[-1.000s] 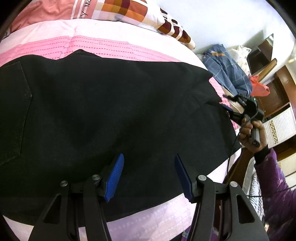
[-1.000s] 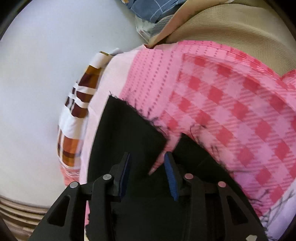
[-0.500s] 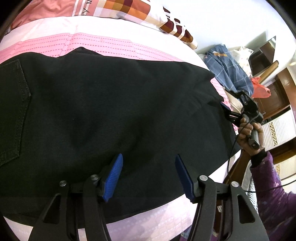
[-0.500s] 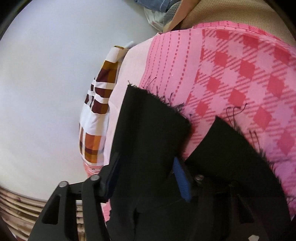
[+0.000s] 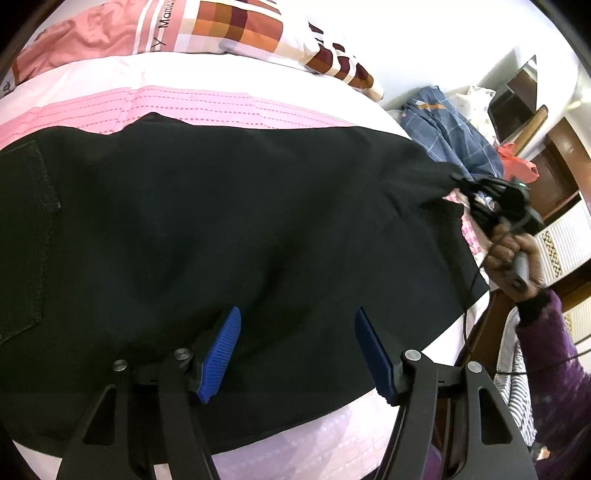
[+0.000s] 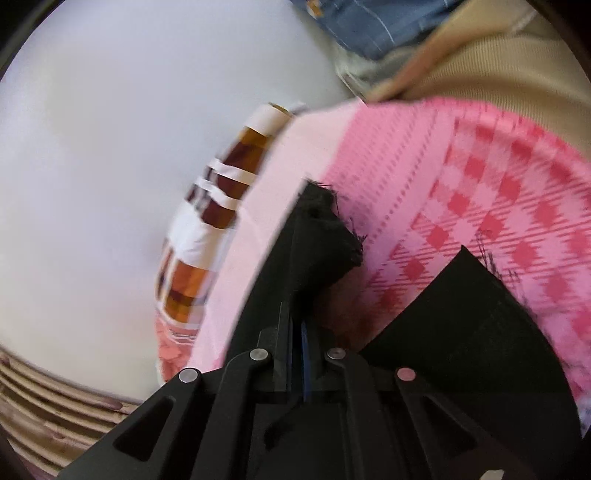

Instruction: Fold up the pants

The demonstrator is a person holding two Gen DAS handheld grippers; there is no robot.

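Black pants (image 5: 221, 229) lie spread across a pink bed, back pocket at the left. My left gripper (image 5: 295, 354) is open with blue pads, hovering just above the pants' near edge and holding nothing. My right gripper (image 6: 297, 332) is shut on the frayed hem of one pant leg (image 6: 317, 236) and lifts it off the pink checked sheet. It also shows in the left wrist view (image 5: 480, 195), pinching the hem at the far right. The other leg's hem (image 6: 472, 306) lies flat beside it.
A patchwork pillow (image 5: 258, 33) lies at the head of the bed. Blue plaid cloth (image 5: 450, 129) and a red item (image 5: 517, 162) are piled past the bed's right edge, near wooden furniture (image 5: 561, 173). A white wall (image 6: 110, 147) is beyond.
My right gripper slid over the pant leg hem, shut on it and raised it. My left gripper stayed open over the pants and barely moved.
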